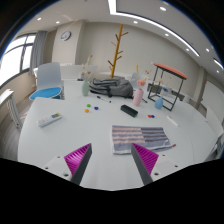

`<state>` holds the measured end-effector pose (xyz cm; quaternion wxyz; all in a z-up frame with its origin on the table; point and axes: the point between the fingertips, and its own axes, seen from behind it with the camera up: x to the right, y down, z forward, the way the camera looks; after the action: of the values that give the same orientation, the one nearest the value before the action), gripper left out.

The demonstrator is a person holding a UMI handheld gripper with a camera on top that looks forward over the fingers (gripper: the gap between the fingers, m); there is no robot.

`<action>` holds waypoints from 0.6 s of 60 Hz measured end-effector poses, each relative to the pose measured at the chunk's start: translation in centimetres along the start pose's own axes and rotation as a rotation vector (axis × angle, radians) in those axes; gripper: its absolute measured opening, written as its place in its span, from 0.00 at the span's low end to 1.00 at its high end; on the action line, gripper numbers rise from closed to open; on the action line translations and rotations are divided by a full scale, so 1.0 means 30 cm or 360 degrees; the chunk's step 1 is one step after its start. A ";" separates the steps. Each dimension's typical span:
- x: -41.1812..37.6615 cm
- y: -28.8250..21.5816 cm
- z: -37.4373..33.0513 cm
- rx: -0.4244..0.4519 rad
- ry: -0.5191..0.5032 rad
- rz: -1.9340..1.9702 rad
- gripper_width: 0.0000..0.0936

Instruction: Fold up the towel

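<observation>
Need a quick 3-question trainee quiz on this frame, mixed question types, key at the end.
1. True or false: the hand-held gripper is shut on the striped towel.
2. Multiple choice: where does the striped towel lie relative to the fingers? A) clamped between them B) flat on the white table, just ahead of the right finger C) hanging on the wooden coat stand
3. Fill in: beyond the towel, on the table, stands a small metal rack with a ___ top.

Key:
1. False: the fingers are open and hold nothing.
2. B
3. red
</observation>
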<state>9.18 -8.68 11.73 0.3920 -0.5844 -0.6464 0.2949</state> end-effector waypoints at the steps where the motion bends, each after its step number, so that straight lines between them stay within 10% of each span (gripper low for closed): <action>1: 0.004 0.003 0.031 -0.0001 -0.0006 0.0000 0.91; 36: 0.040 0.119 0.688 -0.0131 -0.0122 0.0090 0.88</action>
<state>-6.54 -5.38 -1.77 0.3341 -0.6062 -0.6558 0.3013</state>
